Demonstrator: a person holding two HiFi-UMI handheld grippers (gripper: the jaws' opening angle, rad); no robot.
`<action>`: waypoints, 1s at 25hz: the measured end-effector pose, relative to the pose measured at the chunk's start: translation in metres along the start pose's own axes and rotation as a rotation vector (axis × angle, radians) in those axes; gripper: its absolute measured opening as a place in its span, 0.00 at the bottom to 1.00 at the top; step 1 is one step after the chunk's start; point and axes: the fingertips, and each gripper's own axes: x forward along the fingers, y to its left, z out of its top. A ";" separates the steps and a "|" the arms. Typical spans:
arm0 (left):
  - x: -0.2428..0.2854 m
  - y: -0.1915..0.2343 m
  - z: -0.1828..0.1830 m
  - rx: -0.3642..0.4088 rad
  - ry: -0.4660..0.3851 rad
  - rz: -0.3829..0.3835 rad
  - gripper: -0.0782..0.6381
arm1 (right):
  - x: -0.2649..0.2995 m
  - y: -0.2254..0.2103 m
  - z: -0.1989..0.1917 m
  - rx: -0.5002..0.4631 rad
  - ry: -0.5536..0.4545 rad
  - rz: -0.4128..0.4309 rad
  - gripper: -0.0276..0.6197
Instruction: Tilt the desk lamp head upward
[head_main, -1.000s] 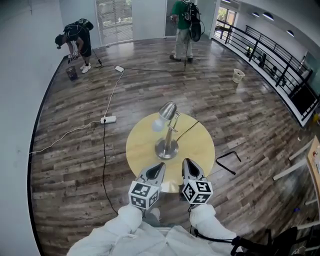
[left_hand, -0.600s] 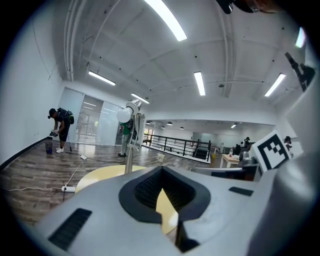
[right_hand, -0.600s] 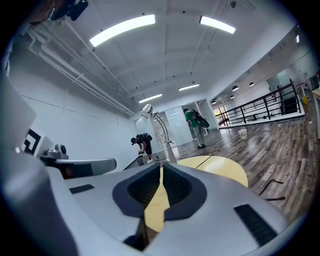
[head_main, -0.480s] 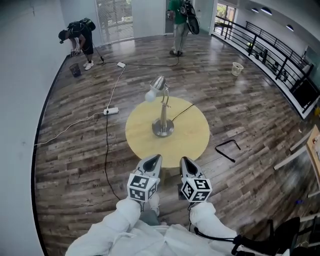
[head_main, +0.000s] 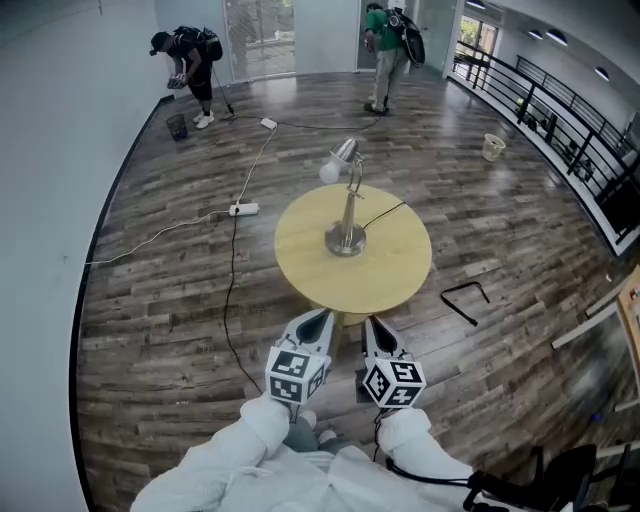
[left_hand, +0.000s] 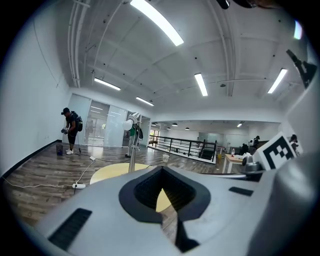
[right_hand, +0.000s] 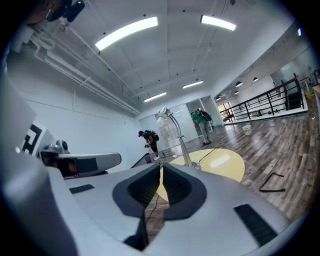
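Observation:
A silver desk lamp (head_main: 347, 205) stands in the middle of a round yellow table (head_main: 395, 275), its head (head_main: 341, 156) with a white bulb tipped down to the left. Both grippers hang side by side short of the table's near edge, apart from the lamp. My left gripper (head_main: 319, 318) is shut with nothing in it, and my right gripper (head_main: 373, 325) is shut and empty too. In the left gripper view the lamp (left_hand: 131, 145) rises beyond the closed left gripper (left_hand: 161, 171). In the right gripper view the lamp (right_hand: 181, 142) stands beyond the closed right gripper (right_hand: 161, 168).
A black cable (head_main: 232, 290) and a white power strip (head_main: 243, 209) lie on the wood floor left of the table. A bent black bar (head_main: 463, 300) lies to its right. Two people (head_main: 190, 62) work at the far wall. A railing (head_main: 560, 130) runs along the right.
The table and lamp have slid farther up the head view. The grippers, earlier over the table's near edge, now sit short of it. Both stay shut.

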 end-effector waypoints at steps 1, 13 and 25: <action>-0.005 0.000 0.000 -0.001 -0.001 0.000 0.11 | -0.001 0.007 0.001 -0.004 -0.003 0.001 0.09; -0.035 0.022 0.003 -0.039 -0.011 -0.013 0.11 | -0.002 0.041 0.017 -0.057 -0.059 -0.098 0.06; -0.035 0.032 0.008 -0.043 -0.020 0.007 0.11 | -0.001 0.041 0.023 -0.096 -0.053 -0.110 0.06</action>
